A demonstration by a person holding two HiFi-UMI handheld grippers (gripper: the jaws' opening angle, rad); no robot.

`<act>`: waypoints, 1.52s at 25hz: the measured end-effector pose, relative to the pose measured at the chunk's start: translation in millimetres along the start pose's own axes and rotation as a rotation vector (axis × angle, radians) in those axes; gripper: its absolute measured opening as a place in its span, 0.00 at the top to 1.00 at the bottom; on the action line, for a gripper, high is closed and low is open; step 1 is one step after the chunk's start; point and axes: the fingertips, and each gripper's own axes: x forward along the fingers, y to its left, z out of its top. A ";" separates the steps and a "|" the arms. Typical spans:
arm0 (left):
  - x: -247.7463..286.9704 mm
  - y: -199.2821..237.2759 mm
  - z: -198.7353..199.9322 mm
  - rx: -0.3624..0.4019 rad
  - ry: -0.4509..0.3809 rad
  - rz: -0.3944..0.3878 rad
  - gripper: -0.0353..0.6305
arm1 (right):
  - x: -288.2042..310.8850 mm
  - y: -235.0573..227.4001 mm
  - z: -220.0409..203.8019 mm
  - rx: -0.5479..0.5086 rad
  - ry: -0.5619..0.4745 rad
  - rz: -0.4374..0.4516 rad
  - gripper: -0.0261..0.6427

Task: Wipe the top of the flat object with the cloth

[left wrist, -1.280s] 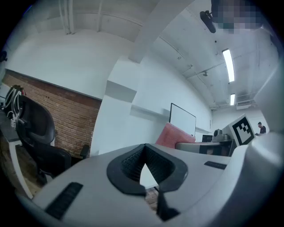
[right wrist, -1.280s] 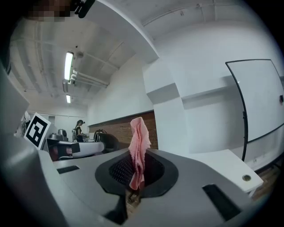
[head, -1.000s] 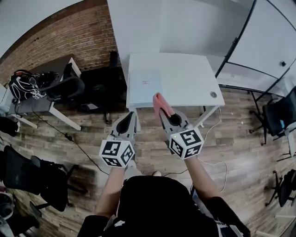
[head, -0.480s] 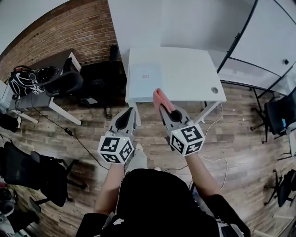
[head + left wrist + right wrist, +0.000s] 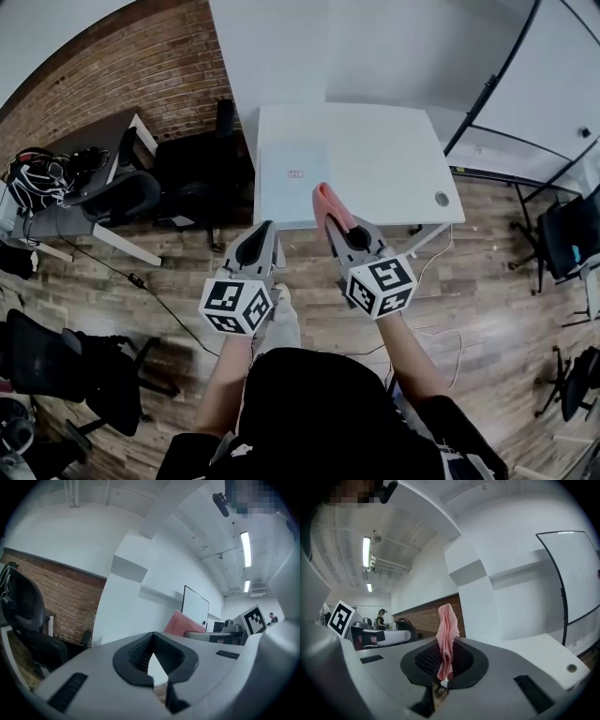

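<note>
Your right gripper [image 5: 337, 230] pinches the pink cloth [image 5: 327, 201], which stands up from its jaws. The flat object [image 5: 293, 174] lies on the table [image 5: 384, 159], at 11 o'clock from that gripper. Your left gripper [image 5: 264, 230] is closed and empty.

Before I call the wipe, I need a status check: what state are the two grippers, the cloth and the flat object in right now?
left gripper: fingers shut, nothing between them.
right gripper: fingers shut on the cloth.
cloth: pink, bunched, sticking up out of the right gripper's fingers, held in the air.
flat object: lying flat on the white table near its front left corner, untouched by either gripper.
</note>
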 end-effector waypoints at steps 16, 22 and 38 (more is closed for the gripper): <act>146.4 144.6 42.1 -0.048 0.043 -0.072 0.93 | 193.1 -58.7 39.6 -0.004 0.043 -0.058 0.90; 178.9 175.0 45.8 -0.056 0.057 -0.119 0.93 | 230.1 -71.7 37.8 -0.002 0.065 -0.102 0.90; 232.0 192.2 -2.5 -0.044 0.143 -0.141 0.93 | 258.1 -131.9 2.8 0.037 0.144 -0.141 0.89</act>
